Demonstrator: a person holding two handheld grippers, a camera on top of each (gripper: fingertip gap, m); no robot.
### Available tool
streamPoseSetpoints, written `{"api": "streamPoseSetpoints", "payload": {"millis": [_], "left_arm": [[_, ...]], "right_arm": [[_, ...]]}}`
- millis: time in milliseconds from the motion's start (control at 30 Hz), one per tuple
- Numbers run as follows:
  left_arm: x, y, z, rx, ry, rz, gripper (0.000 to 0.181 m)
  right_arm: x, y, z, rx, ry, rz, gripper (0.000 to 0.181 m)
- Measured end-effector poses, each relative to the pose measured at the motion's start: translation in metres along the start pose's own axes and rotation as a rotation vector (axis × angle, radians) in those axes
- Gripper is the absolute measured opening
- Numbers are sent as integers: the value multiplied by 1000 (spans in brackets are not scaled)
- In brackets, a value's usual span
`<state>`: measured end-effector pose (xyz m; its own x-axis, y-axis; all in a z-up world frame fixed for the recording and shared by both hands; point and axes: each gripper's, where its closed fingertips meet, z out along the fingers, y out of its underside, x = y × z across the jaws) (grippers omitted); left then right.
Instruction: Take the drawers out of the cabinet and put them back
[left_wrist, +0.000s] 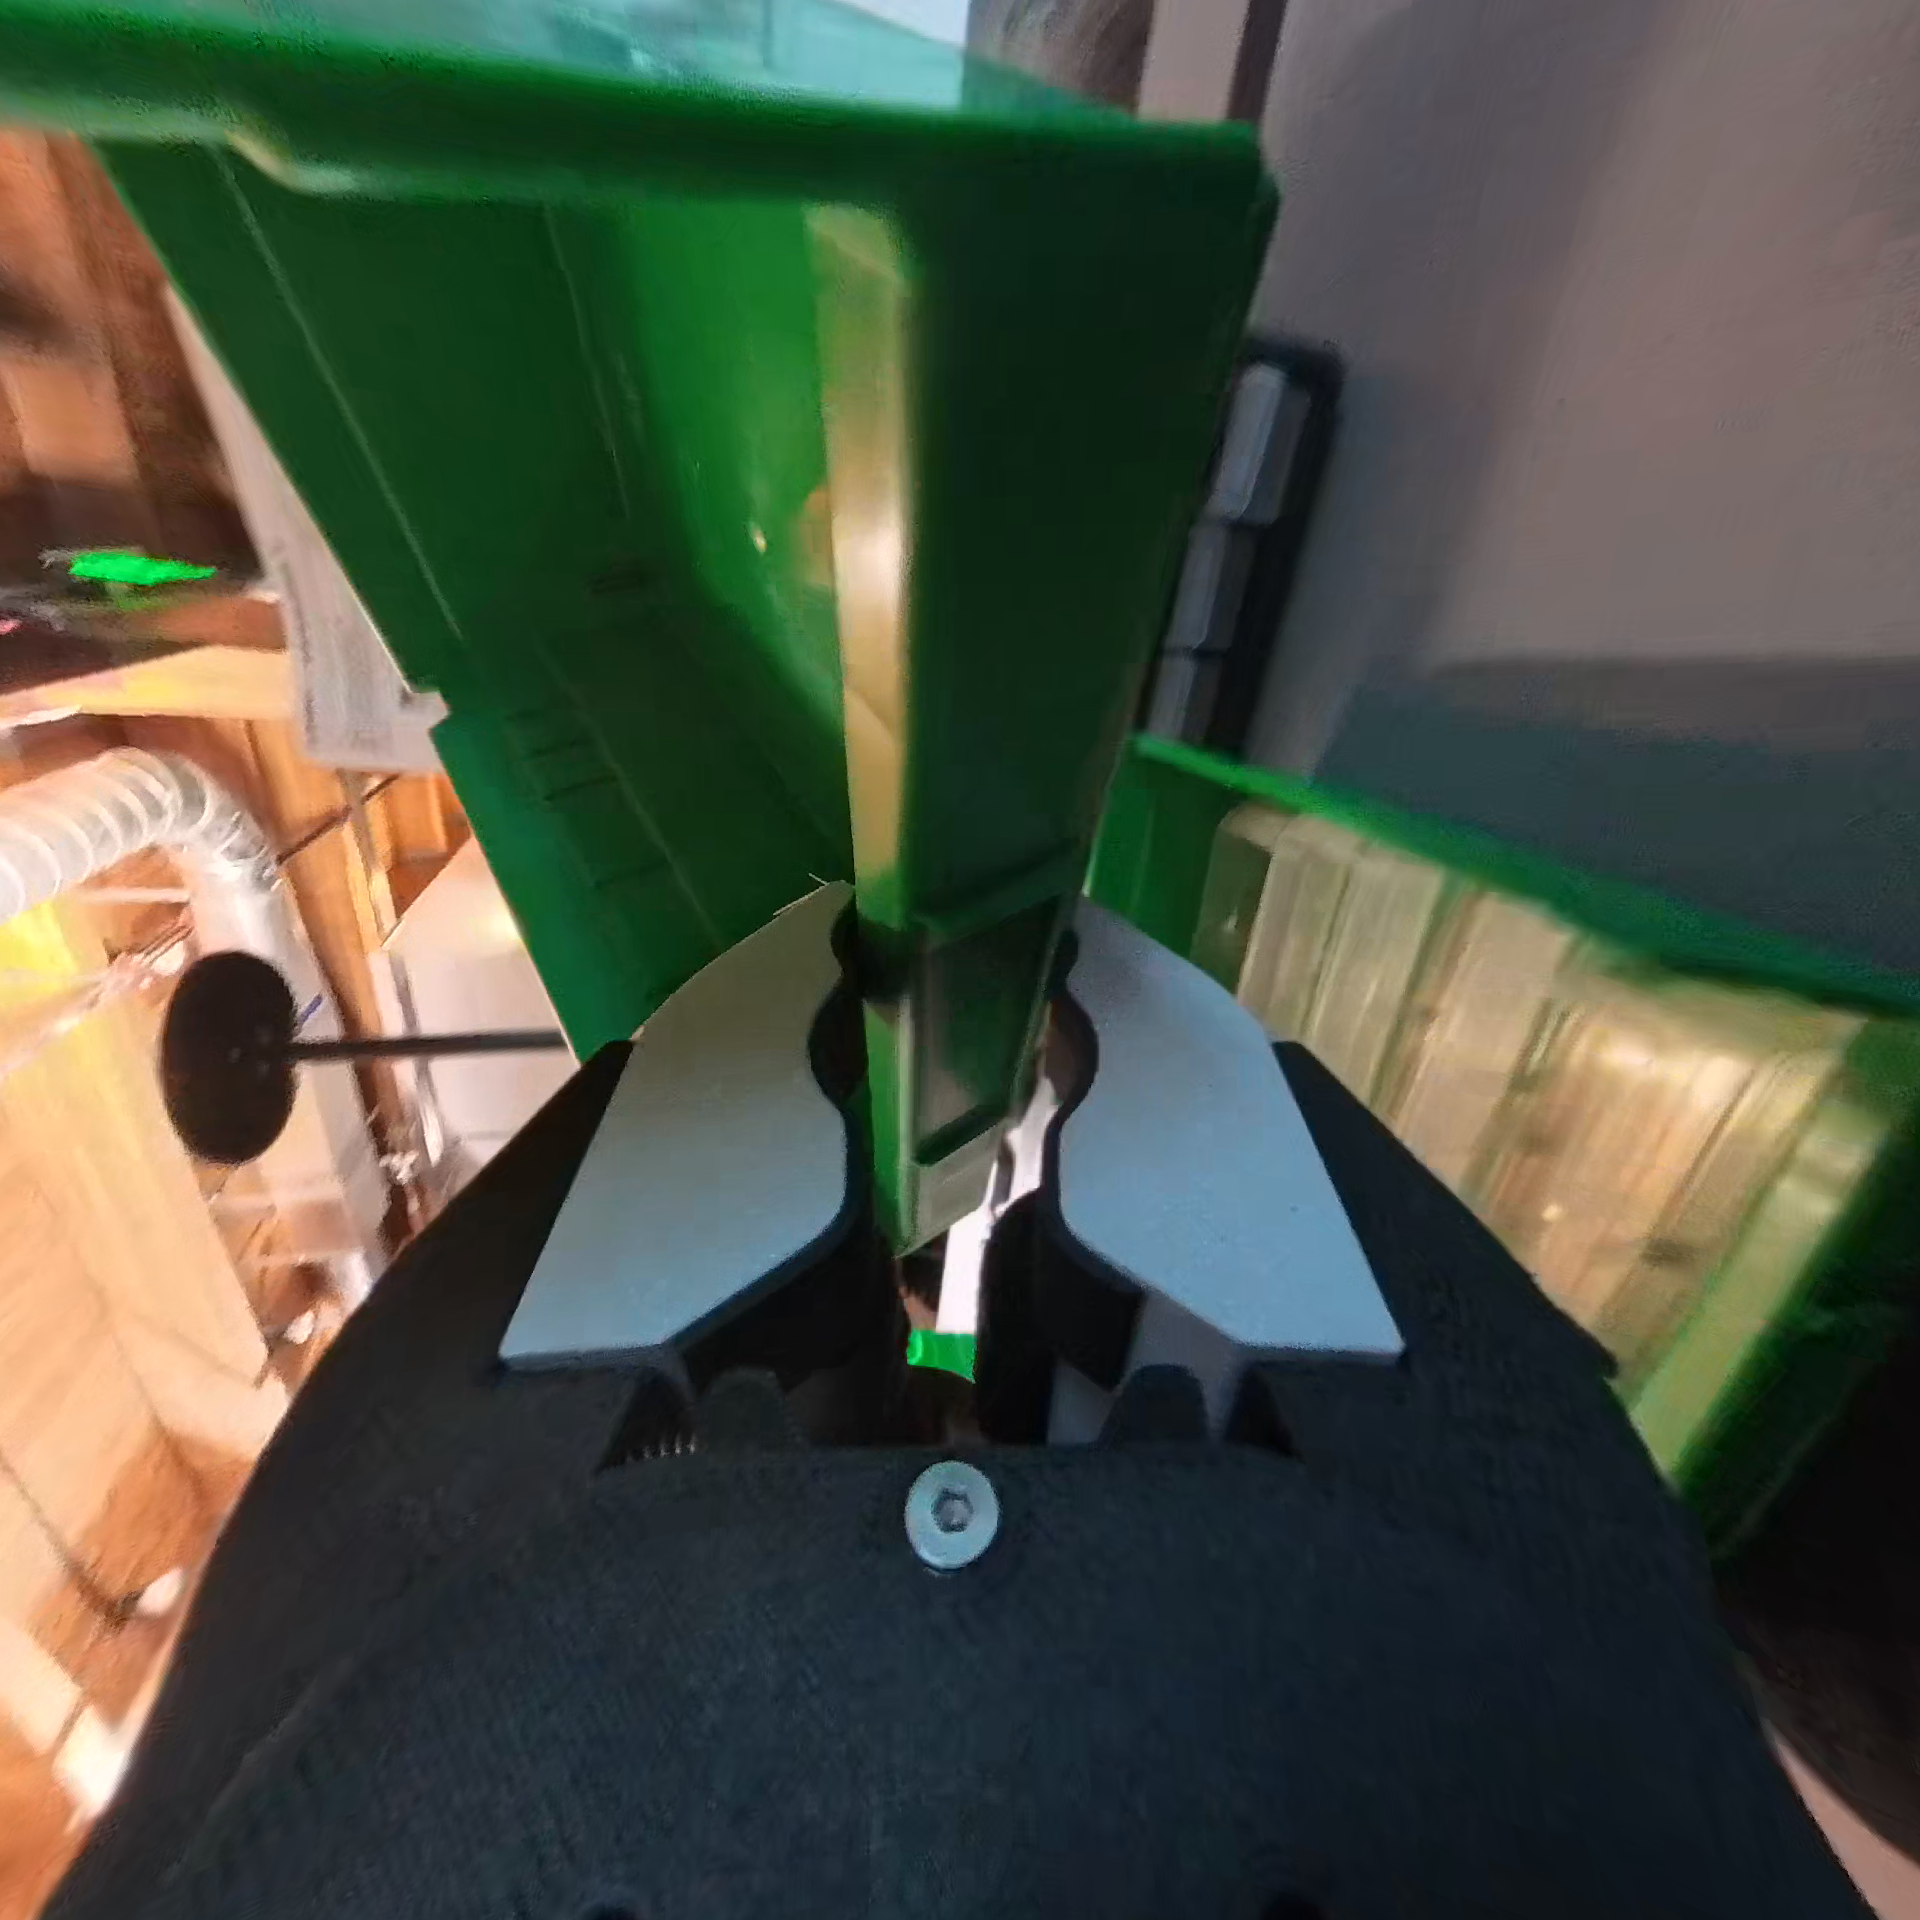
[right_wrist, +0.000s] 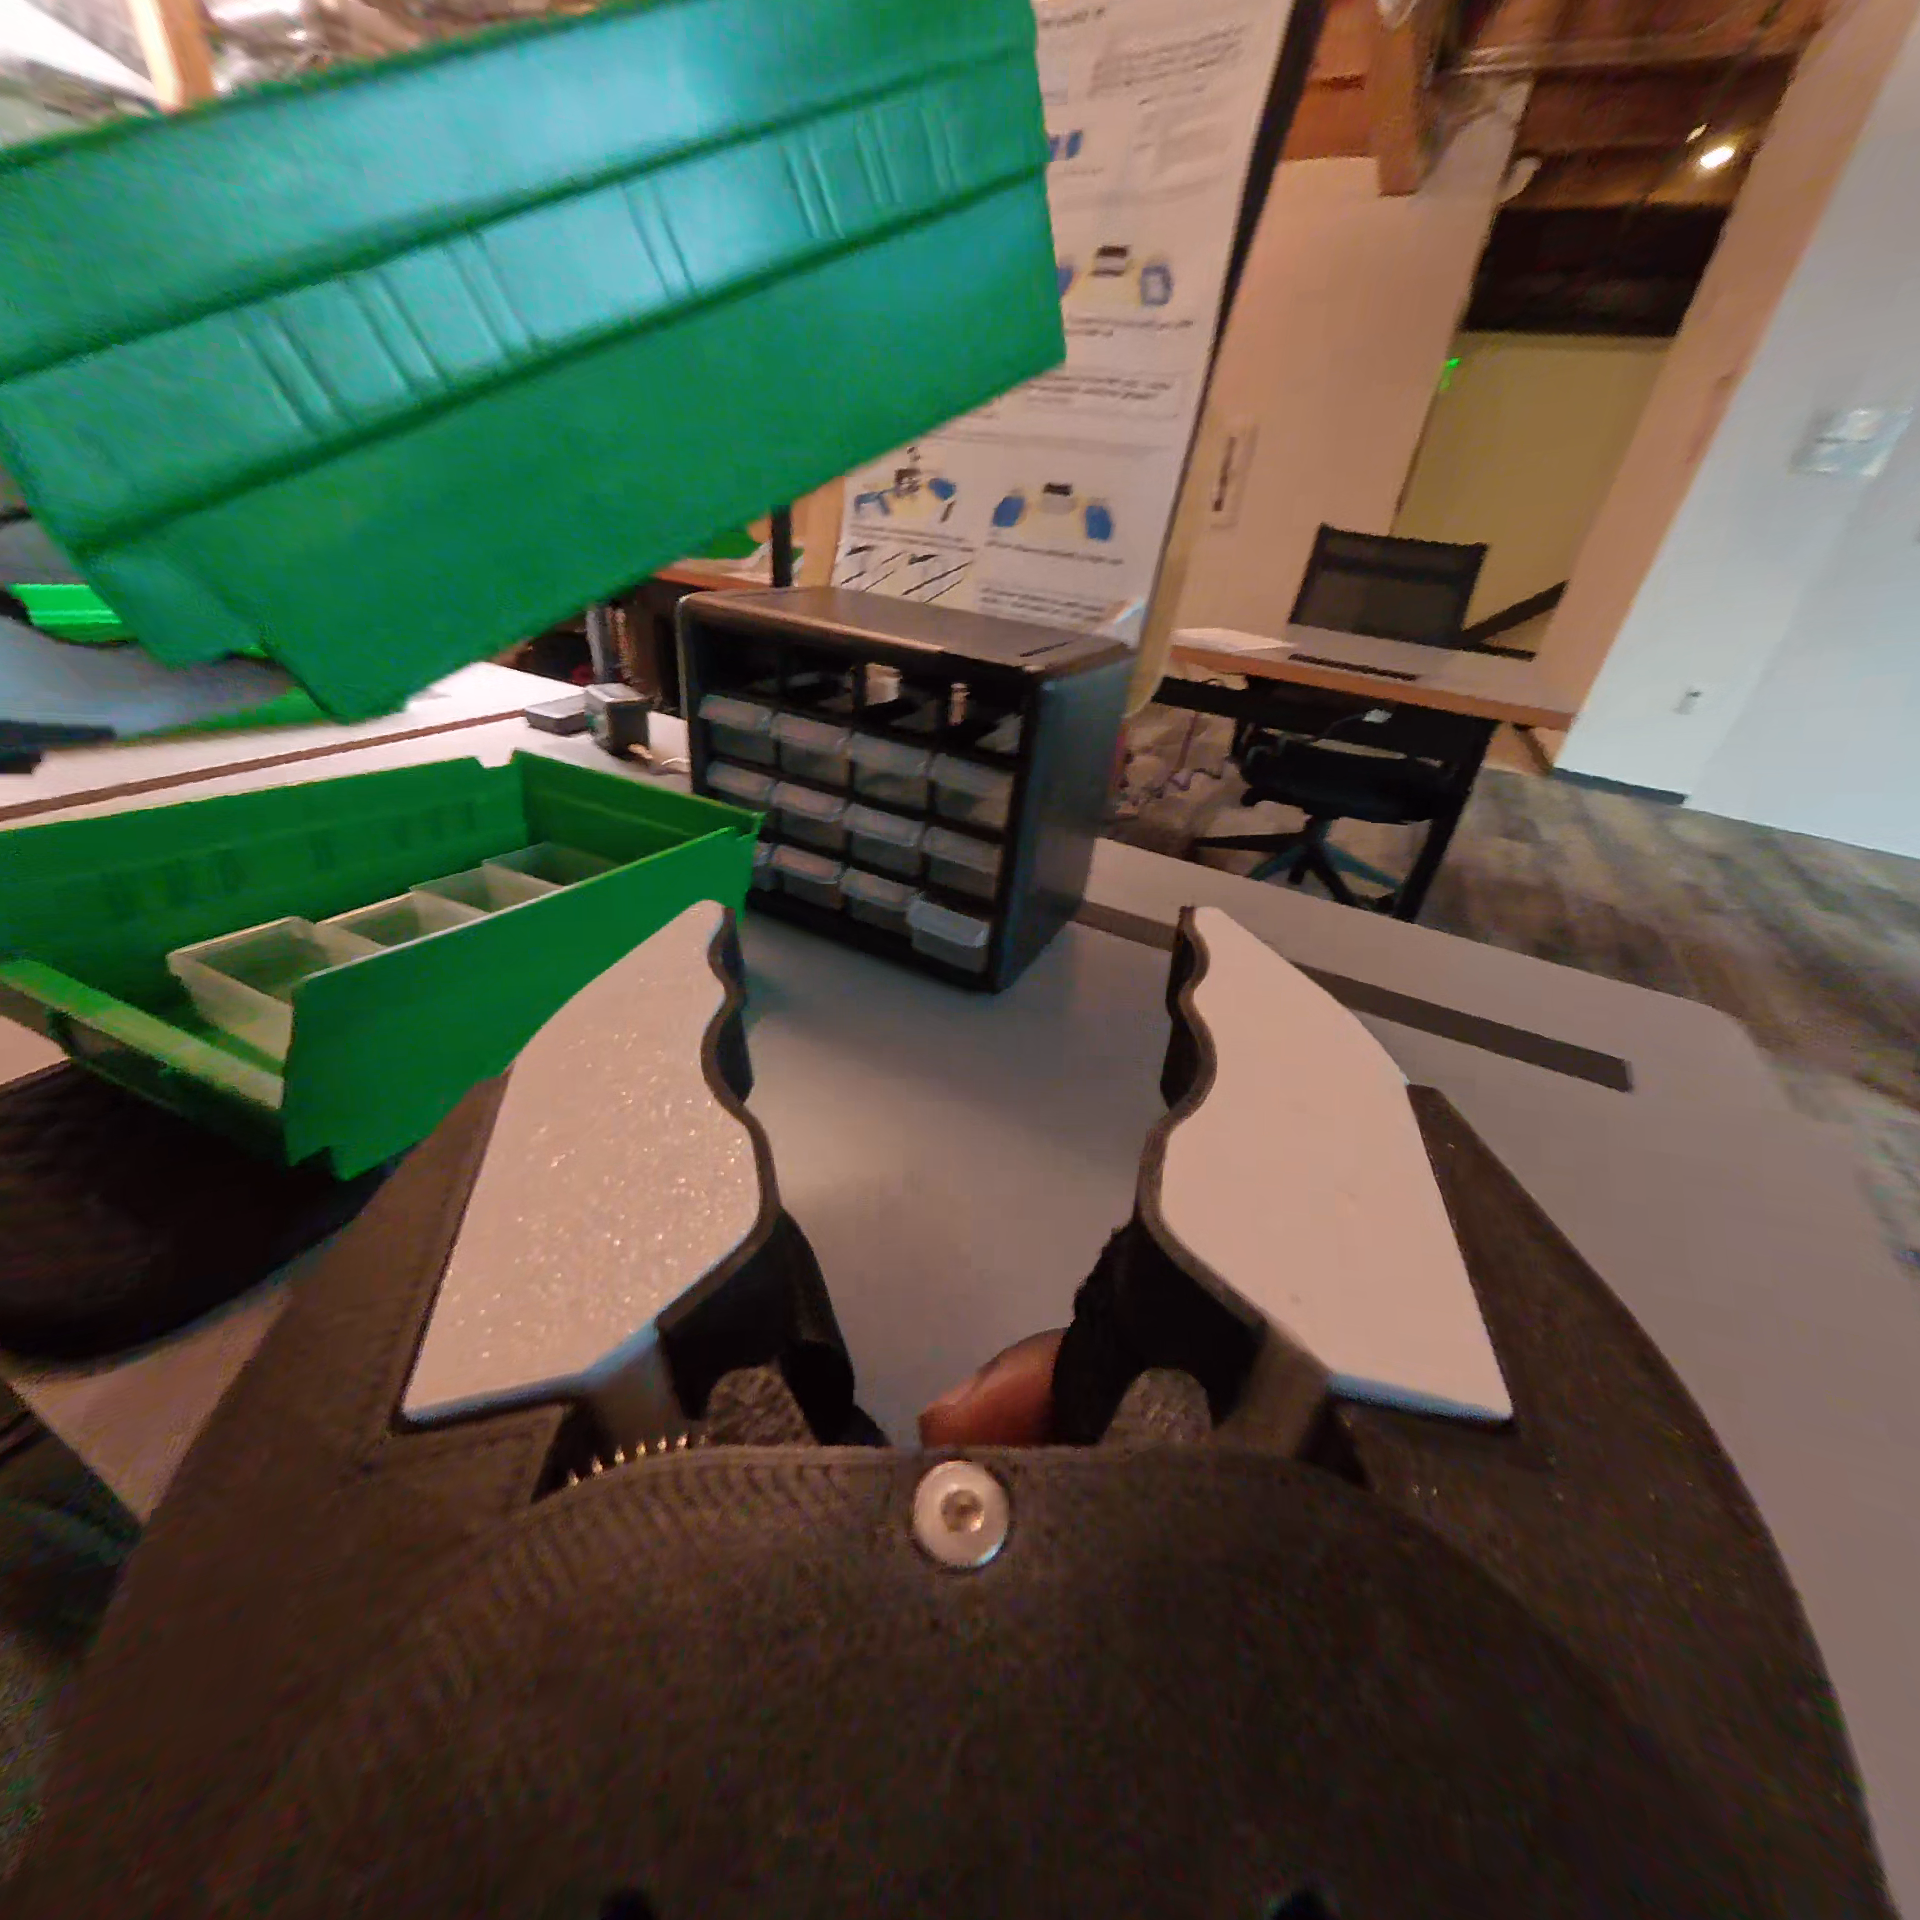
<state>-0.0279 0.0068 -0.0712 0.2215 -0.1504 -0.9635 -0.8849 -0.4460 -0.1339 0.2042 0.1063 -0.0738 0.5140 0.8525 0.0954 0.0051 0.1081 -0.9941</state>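
Holding: the left tool (left_wrist: 951, 1023) is pinching the end wall of a green bin (left_wrist: 644, 499), lifted up in the air and tipped.
Right tool (right_wrist: 951, 997): its two fingers stand wide apart, with nothing between them. It hangs over the grey desk (right_wrist: 935, 1143).
Lifted bin from the other side: in the right wrist view the same green bin (right_wrist: 520, 343) fills the top left, high above the desk, its ribbed side facing us.
Second bin (right_wrist: 416, 956): also green, lying on the desk at the left, just beside the right tool's left finger. Small clear drawers (right_wrist: 260, 961) sit in a row inside it.
Cabinet (right_wrist: 894, 769): small and black, standing on the desk behind the right tool, well apart from it. Its top row of slots is open and dark. The rows below hold clear drawers.
Behind: a white poster (right_wrist: 1101, 416), a laptop (right_wrist: 1382, 613) on another desk, and a black chair (right_wrist: 1320, 800).
Blur: the left wrist view is smeared, so small things there are hard to tell.
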Motion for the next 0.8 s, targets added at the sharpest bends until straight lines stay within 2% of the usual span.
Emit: {"api": "streamPoseSetpoints", "payload": {"millis": [200,433,633,800], "left_arm": [[51,-73,16,68,185,38,32],[113,-127,34,97,342,122,32],[160,-144,62,51,411,188,33],[166,-147,81,13,332,250,33]], "right_arm": [[24,-9,-27,7,90,-11,78],[52,-9,-53,54,160,43,75],[58,-2,-55,34,162,42,75],[61,3,-54,27,159,61,74]]}}
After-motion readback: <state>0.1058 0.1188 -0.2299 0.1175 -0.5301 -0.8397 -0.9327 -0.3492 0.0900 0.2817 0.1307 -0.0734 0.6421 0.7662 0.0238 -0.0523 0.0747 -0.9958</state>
